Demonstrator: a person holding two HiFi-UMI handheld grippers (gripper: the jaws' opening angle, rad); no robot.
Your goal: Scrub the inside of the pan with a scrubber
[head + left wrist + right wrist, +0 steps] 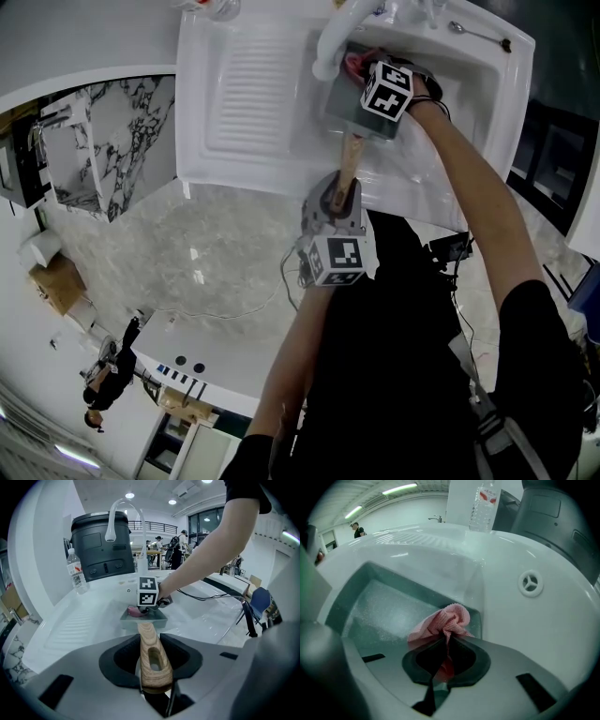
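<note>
A square grey-green pan [339,105] sits in the white sink basin [469,103]. Its wooden handle [349,167] points toward me. My left gripper [341,193] is shut on the end of that handle [151,658], and from there I see the pan [143,619] just ahead. My right gripper [364,71] reaches down into the pan and is shut on a pink mesh scrubber [443,623]. The bunched scrubber rests against the pan's wet floor [384,611] near its far wall. In the left gripper view the scrubber [136,611] shows as a pink patch under the right gripper's marker cube [148,591].
A curved white faucet [336,39] arches over the basin. The ribbed drainboard [248,89] lies left of it. A spoon [478,35] rests on the sink's far rim. A water bottle [77,571] and a dark bin [101,545] stand behind the sink.
</note>
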